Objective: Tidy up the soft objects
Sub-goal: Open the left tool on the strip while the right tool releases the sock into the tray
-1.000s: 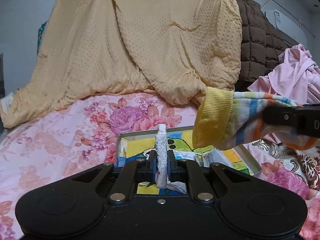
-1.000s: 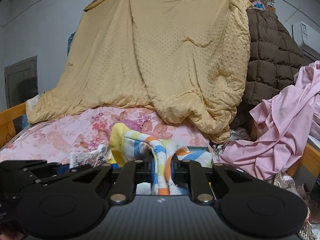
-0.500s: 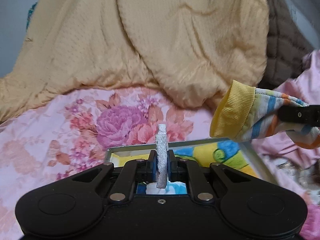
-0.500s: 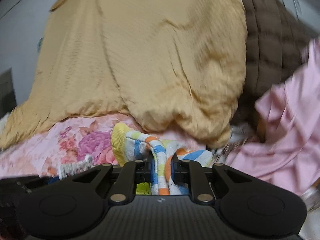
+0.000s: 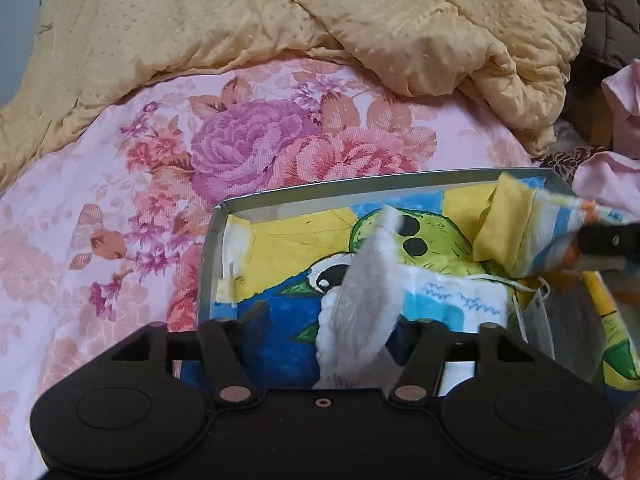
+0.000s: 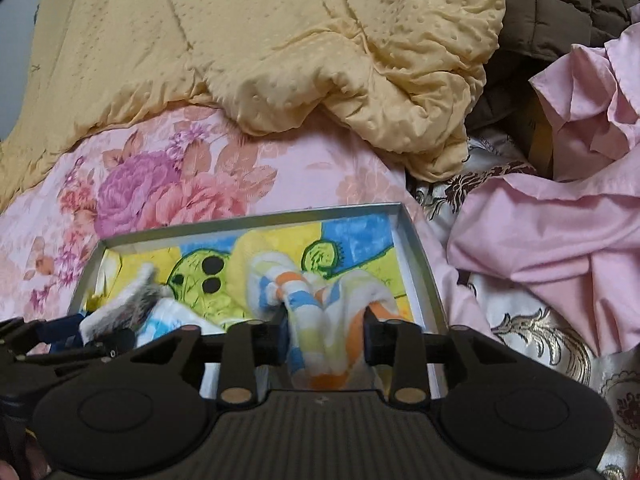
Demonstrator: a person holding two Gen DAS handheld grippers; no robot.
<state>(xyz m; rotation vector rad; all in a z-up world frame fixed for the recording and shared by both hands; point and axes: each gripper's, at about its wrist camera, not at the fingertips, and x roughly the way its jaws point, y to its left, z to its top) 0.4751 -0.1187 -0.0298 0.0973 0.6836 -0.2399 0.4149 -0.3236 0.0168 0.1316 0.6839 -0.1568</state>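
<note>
A grey-rimmed box (image 5: pixel 360 188) with a bright cartoon lining lies on the bed. My left gripper (image 5: pixel 340 320) hangs over its near part with the jaws opening wide. A white fuzzy cloth (image 5: pixel 368 280) leans loose between them, tipped to the right and free of the left pad. The striped sock (image 5: pixel 520 236) with a yellow cuff hangs over the box's right side from my right gripper (image 5: pixel 608 240). In the right wrist view the box (image 6: pixel 248 226) lies below my right gripper (image 6: pixel 324 332). Its jaws are opening and the striped sock (image 6: pixel 320 308) slumps between them.
A yellow quilt (image 5: pixel 360 20) is heaped behind the box on the floral pink sheet (image 5: pixel 120 200). Pink cloth (image 6: pixel 560 200) and a brown padded jacket (image 6: pixel 560 0) pile up at the right. A white and blue cloth (image 5: pixel 452 300) lies inside the box.
Both grippers have come forward and down over the box. Both pairs of jaws, shut on their cloths before, now stand apart. The white cloth has tipped sideways and the sock sags.
</note>
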